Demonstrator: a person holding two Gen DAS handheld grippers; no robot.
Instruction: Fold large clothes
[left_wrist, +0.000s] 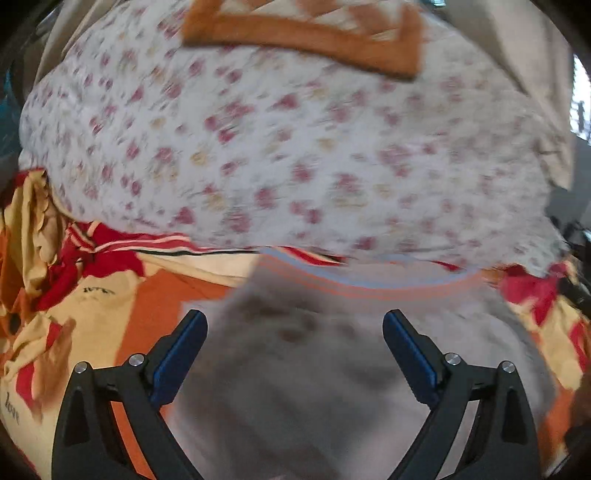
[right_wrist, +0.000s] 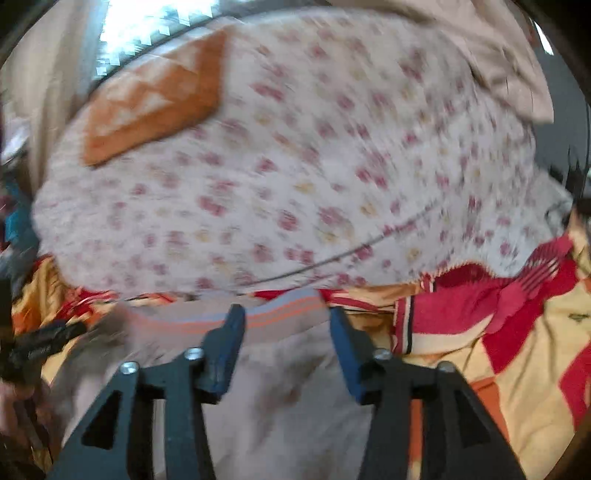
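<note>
Both blurred wrist views show a grey garment (left_wrist: 303, 369) with orange-striped hem lying on a red-and-yellow blanket (left_wrist: 110, 306) beneath released left tongs (left_wrist: 294, 325) and right tongs (right_wrist: 287, 321), while only the right view catches a bright window (right_wrist: 147, 26).

The word "love" in dark script is printed on the yellow-and-red blanket (left_wrist: 33, 369) near its lower left edge, while a second dark script word farther up is too blurred to read.
</note>
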